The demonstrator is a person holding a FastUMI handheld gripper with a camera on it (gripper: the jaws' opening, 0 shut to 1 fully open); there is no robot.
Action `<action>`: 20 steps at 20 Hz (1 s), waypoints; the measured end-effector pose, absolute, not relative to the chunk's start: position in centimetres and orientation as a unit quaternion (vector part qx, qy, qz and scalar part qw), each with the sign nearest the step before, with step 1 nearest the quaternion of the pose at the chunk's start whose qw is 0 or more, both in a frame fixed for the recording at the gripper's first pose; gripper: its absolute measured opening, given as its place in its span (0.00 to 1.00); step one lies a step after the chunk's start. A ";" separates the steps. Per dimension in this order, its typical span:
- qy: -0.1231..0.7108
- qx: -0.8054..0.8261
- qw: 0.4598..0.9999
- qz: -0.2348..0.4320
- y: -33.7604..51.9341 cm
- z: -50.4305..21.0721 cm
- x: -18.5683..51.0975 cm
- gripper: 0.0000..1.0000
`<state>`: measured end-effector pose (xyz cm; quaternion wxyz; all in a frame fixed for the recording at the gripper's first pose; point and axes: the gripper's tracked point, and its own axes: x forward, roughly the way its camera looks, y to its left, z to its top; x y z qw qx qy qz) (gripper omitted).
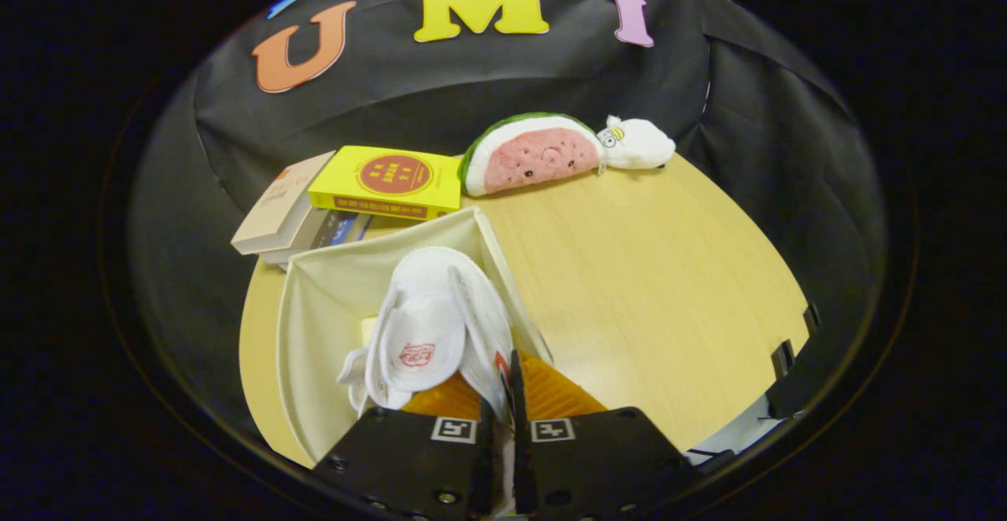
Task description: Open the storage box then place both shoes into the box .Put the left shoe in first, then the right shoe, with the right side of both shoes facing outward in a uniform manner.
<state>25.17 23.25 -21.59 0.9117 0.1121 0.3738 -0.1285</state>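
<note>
A cream fabric storage box (315, 308) was seen open at the lower left of the frame, standing on the pale wooden tabletop (645, 285). Inside it, a white shoe (429, 332) was held with its tongue and a red badge turned toward the camera, its laces hanging at the lower left. The gripper (503, 395) was seen at the bottom centre, its jaws drawn nearly together and clenched on the rear edge of the shoe, which was pinched in the narrow gap between the fingers (551, 391).

At the upper left, behind the box, a yellow book (389, 181) was laid on a stack of other books (279, 218). At the upper centre, a watermelon-slice plush (531, 155) was set at the far edge of the tabletop, with a small white plush toy (637, 143) touching its right end.
</note>
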 end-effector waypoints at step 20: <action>0.238 0.062 0.969 -0.033 17.3 -10.0 15.0 0.95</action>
